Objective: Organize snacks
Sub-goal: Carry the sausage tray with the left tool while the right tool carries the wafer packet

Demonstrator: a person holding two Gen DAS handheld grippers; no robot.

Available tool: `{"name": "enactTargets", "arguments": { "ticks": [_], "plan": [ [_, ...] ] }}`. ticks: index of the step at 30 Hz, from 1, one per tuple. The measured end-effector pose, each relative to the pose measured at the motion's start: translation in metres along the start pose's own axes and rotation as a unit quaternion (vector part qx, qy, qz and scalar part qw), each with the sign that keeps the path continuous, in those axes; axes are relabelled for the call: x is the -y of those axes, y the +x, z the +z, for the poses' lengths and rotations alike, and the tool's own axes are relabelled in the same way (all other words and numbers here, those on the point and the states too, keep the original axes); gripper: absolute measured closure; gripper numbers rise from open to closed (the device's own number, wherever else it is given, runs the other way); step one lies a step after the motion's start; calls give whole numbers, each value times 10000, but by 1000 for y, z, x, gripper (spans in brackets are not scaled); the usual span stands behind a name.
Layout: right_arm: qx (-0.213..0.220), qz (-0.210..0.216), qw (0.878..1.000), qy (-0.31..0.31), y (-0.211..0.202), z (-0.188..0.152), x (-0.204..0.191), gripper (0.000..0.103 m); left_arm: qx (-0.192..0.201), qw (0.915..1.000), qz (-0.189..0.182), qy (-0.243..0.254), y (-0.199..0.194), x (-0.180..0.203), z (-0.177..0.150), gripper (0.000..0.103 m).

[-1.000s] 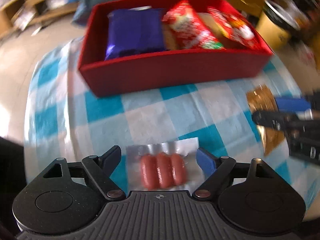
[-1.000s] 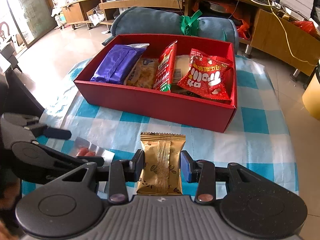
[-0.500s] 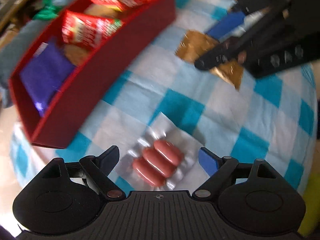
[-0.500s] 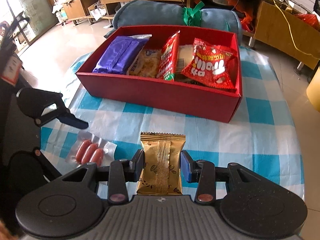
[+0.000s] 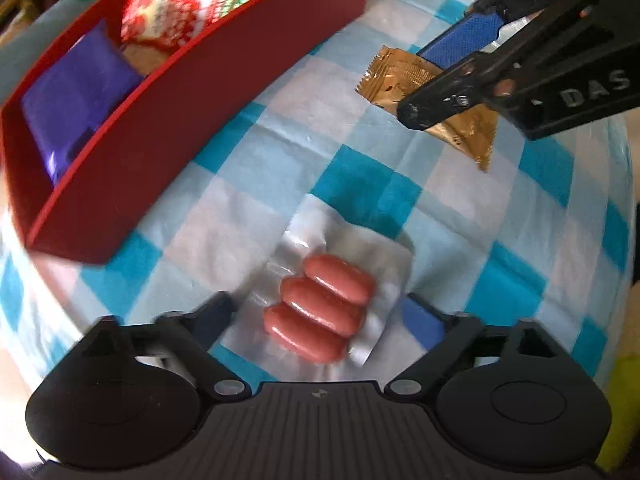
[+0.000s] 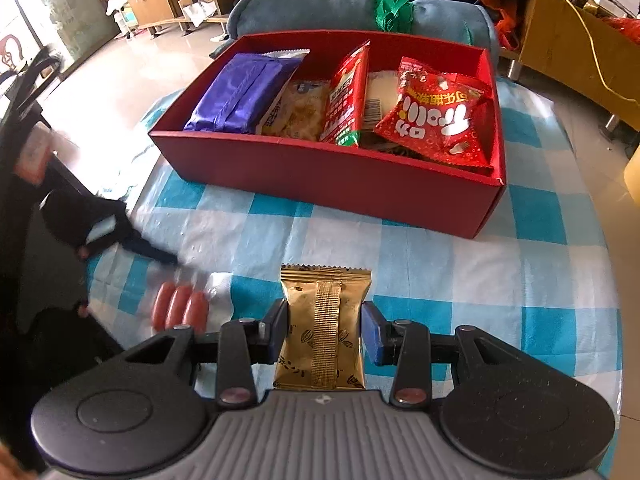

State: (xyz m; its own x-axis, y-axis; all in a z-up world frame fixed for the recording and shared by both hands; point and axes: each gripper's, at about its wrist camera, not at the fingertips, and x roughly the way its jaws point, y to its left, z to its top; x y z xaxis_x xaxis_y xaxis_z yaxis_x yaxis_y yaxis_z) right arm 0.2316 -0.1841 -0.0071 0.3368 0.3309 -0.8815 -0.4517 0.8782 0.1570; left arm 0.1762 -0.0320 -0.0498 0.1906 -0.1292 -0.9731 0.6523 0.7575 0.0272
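Checkered tablecloth (image 5: 360, 184) bears sausage pack (image 5: 320, 312) between spread left gripper (image 5: 320, 316); right gripper (image 6: 325, 330) clamps gold packet (image 6: 322, 328).

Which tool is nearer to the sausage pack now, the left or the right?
Left. The left tool is open around the sausage pack; the right tool sits beside it, gripping the gold snack packet.

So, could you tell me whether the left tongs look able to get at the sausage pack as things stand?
Probably yes. The left tongs are open with the sausage pack lying flat on the tablecloth between the fingers, nothing covering it. The right tongs are off to the side around the gold packet.
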Motion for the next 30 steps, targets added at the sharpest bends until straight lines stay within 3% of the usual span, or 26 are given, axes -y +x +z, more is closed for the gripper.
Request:
{"name": "enactTargets", "arguments": {
  "ticks": [9, 16, 25, 30],
  "plan": [
    [159, 11, 9999, 16, -11, -1, -1, 69, 14, 9969, 610, -503, -13, 34, -20, 24],
    [290, -4, 9996, 50, -17, 0, 2, 69, 325, 9902, 391, -1301, -23, 25, -20, 27],
    [460, -49, 9989, 122, -25, 8, 4, 69, 1039, 9700, 165, -2190, -52, 3, -14, 27],
    [601, -79, 9980, 168, -29, 17, 4, 69, 1455, 9578, 233, -2467, -70, -9, -7, 27]
  ]
}}
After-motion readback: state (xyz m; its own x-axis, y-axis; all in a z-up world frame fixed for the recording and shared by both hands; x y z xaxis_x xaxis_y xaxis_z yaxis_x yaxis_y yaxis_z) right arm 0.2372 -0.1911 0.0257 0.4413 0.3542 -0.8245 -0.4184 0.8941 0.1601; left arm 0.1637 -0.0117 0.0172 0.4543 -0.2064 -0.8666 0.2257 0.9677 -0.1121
